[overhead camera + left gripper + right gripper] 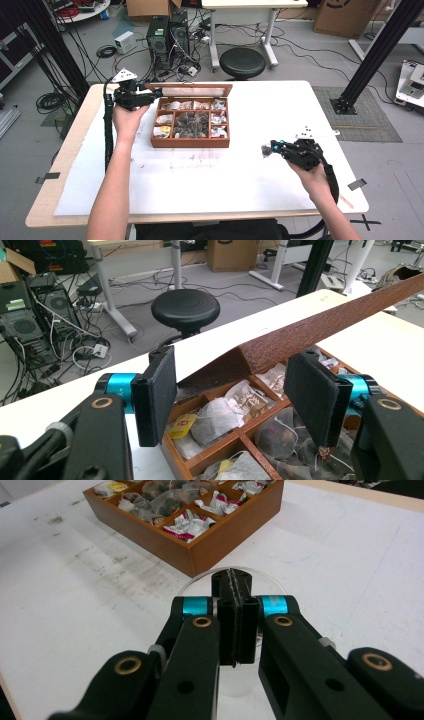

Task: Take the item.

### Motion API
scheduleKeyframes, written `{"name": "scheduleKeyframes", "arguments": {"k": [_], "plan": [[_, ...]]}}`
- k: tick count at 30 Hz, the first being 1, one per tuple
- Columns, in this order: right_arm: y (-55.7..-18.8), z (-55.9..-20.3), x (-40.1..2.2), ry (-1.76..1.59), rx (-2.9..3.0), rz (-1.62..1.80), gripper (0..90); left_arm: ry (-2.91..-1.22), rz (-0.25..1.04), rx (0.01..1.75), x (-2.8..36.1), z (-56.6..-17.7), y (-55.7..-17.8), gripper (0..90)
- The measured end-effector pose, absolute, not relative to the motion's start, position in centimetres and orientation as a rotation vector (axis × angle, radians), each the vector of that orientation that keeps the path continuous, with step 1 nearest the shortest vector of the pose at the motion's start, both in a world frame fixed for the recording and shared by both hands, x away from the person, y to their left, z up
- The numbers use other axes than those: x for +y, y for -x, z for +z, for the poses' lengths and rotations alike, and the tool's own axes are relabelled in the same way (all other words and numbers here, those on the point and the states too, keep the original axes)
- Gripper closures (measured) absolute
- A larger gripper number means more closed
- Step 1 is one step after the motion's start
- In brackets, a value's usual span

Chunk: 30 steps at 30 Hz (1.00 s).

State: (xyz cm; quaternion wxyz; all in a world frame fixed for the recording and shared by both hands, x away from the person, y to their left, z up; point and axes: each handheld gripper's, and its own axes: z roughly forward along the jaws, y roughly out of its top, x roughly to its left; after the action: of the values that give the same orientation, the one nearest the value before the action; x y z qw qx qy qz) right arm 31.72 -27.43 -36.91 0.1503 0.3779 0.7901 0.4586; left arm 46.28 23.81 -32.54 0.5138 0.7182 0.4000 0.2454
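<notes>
Two claws at work: left claw (159, 92), jaws apart, props box lid (320, 325); right claw (266, 149), clamped on tea bag (265, 150), should lower gently onto surface (260, 190).

Across the near half of the surface (200, 190) a gripper passes freely. The box (192, 142) blocks the far middle, its raised lid (195, 90) walling the far edge. The left gripper (150, 95) crowds the lid's left corner; the right gripper (267, 149) hangs over the bare right side.

box (190, 141) mid-table (lid (192, 90) behind) | tea bags (191, 124) inside | stool (242, 62) beyond table (280, 180)
</notes>
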Motion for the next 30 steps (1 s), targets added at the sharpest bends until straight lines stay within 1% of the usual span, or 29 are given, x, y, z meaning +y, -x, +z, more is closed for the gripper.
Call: {"name": "scheduleKeyframes", "arguments": {"k": [21,27,30], "plan": [[-31.94,-37.74,-27.09,-1.097,2.295,1.299,90.0,-1.720,0.584,0.963,23.85,-32.60,-46.31,38.0],[-31.94,-37.68,-27.10,-1.103,2.287,1.299,85.2,-1.723,0.586,0.963,23.85,-32.61,-46.29,38.0],[-31.88,-37.53,-27.18,-1.107,2.269,1.300,79.3,-1.721,0.586,0.963,23.85,-32.62,-46.29,38.0]]}}
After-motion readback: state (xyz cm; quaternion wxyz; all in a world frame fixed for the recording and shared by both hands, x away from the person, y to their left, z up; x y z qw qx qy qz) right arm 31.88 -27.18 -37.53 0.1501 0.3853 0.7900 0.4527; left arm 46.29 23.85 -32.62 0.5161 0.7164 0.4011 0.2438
